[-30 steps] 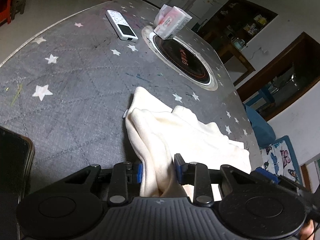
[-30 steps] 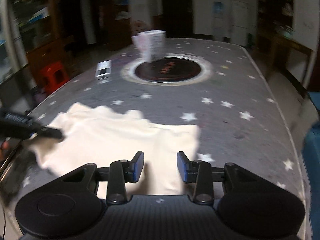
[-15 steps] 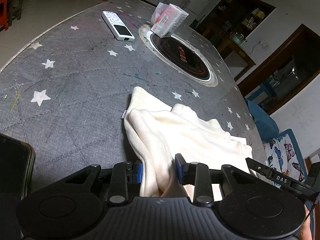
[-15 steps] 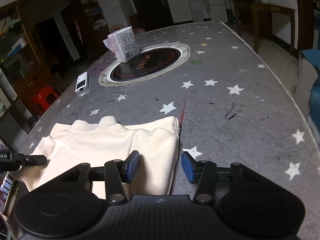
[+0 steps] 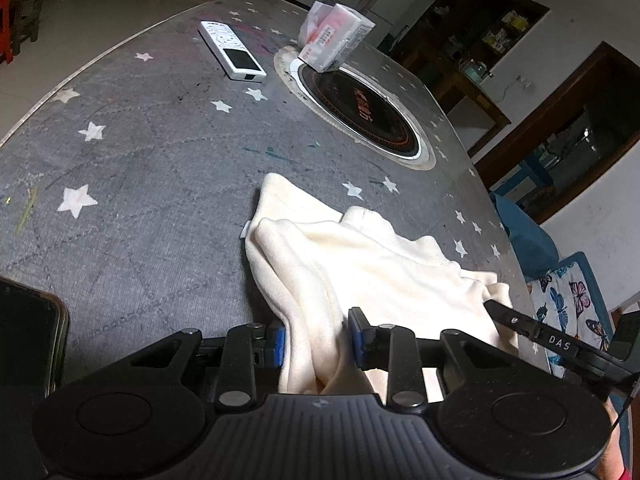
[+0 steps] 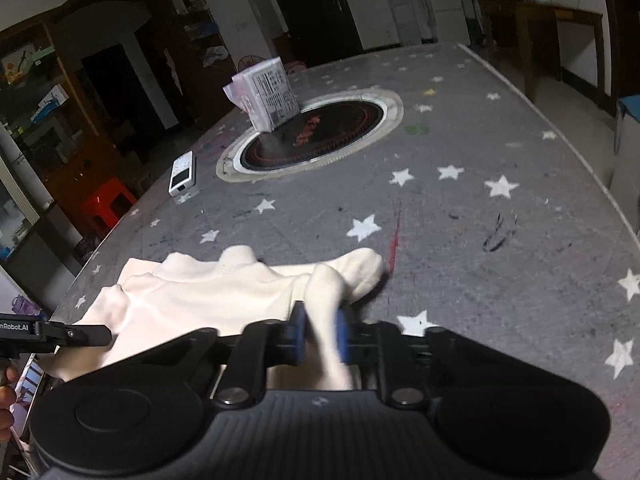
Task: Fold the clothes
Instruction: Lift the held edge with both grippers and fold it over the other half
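grey star-print table (image 5: 152,168): cream garment (image 5: 360,264), white remote (image 5: 232,50), tissue pack (image 5: 334,40) on round inset cooktop (image 5: 360,116)

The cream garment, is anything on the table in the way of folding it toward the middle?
Nothing visible blocks it. Both the left gripper and the right gripper already pinch the cream garment. The remote and tissue pack sit well beyond it, with bare table between.

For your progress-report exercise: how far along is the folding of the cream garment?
Done: the cream garment lies spread on the star-patterned table. In hand: the left claw and right claw each pinch a bunched edge. Left: no neat fold shows yet, so carrying those edges over and flattening remain.
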The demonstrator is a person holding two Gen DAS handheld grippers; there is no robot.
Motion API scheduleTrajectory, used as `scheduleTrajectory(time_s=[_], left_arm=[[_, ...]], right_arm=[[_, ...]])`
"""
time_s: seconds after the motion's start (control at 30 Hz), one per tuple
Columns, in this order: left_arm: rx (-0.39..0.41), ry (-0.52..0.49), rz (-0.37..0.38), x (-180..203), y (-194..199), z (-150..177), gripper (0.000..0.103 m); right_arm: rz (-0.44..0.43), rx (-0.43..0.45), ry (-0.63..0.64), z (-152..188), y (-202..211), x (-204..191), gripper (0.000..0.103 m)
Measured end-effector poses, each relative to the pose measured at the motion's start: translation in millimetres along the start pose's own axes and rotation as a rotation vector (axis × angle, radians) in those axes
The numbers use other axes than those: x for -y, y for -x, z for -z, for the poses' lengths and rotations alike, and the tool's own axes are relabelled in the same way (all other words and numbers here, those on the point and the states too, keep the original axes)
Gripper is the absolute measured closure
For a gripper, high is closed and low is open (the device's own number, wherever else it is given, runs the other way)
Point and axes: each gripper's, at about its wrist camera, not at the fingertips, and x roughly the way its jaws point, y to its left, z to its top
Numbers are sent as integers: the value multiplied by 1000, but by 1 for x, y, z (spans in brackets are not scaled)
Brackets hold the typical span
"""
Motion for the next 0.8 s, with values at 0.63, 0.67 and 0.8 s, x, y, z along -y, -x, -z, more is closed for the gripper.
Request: scheduleTrajectory(time_s=[0.63,0.67,0.8], left_arm=[[-30,-157,135,91,-29,-9,87],[-33,-164,144,98,-33,-9,87],[-45,-191,176,123,-47,-10,87]], right_arm=[[143,116,32,-30,82,28,94],[160,120,33,-31,85,33,94],[219,132,24,-36,96,52,94]])
